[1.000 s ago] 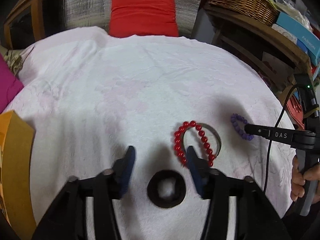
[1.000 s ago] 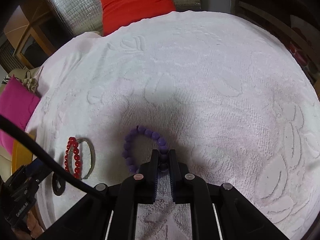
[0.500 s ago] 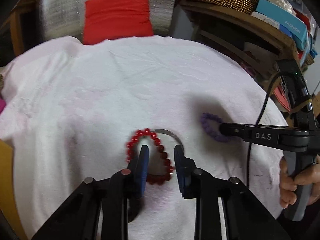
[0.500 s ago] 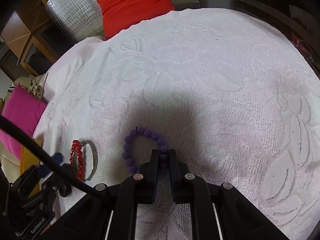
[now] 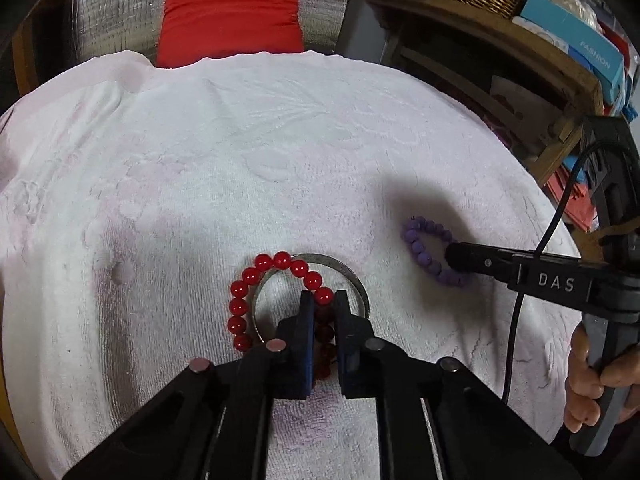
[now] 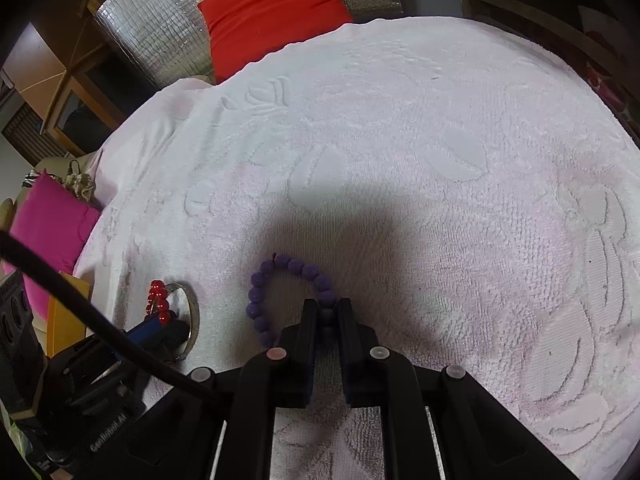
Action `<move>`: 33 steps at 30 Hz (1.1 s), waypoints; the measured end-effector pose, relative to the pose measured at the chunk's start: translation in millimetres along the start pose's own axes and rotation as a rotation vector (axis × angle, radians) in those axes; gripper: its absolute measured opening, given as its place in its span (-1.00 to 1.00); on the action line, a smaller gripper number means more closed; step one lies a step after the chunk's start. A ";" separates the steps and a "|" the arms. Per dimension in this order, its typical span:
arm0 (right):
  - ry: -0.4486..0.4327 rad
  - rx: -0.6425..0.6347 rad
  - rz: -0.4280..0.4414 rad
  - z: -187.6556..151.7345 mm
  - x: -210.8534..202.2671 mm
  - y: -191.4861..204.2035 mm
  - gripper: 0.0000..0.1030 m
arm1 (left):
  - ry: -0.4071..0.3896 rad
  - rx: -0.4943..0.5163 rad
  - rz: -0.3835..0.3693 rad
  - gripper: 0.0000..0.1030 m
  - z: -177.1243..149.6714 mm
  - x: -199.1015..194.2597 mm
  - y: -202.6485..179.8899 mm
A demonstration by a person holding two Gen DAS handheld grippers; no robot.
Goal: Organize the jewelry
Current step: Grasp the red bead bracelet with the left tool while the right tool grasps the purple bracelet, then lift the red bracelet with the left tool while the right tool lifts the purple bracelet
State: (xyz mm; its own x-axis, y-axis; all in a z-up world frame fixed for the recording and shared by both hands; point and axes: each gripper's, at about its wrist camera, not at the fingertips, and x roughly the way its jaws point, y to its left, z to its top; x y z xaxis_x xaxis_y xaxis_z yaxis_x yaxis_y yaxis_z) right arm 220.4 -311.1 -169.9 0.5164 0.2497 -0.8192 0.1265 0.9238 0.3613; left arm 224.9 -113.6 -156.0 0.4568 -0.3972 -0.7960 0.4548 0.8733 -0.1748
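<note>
A second ago the left gripper (image 5: 322, 300) stood wide open with a black ring between its fingers and the red beads off beyond its right finger; now it has slid over and its fingers have closed to a narrow slot on the red bracelet (image 5: 256, 292). In the left view, a run of red beads sits pinched between the blue pads, the rest of the loop curving out ahead and to the left of them on the towel (image 5: 200, 184). A metal bangle (image 5: 352, 276) lies under the beads, ringing the fingertips; whether it is caught too, I cannot tell. Off to the right, the purple bracelet (image 5: 420, 248) is nipped by the right gripper's tip.

From the right view, the right gripper (image 6: 327, 312) has not shifted: fingers nearly together on the purple bracelet (image 6: 256, 300), its loop lying ahead and left of them, flat on the towel (image 6: 440, 160). The red beads (image 6: 157, 300) and bangle (image 6: 195, 304) show far left.

Both pieces look secured, so lifting and sorting them seems the next step.
</note>
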 end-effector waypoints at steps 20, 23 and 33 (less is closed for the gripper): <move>-0.053 0.022 0.181 -3.5 -15.5 22.8 -0.79 | -0.248 -0.176 -0.109 -0.82 -2.6 -82.9 55.9; -0.071 0.028 0.220 -4.7 -20.5 29.2 -0.79 | -0.235 -0.181 -0.087 -0.82 -5.6 -82.1 61.4; -0.049 0.092 0.314 -3.7 -13.6 32.5 -0.79 | -0.173 -0.165 0.000 -0.82 -12.9 -72.2 66.8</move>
State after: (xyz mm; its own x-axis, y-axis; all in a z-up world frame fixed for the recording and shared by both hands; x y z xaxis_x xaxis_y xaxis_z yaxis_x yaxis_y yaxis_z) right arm 214.3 -283.4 -148.7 0.5823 0.5021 -0.6394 0.0289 0.7733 0.6334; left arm 212.4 -23.0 -117.7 0.5879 -0.4269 -0.6871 0.3301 0.9021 -0.2781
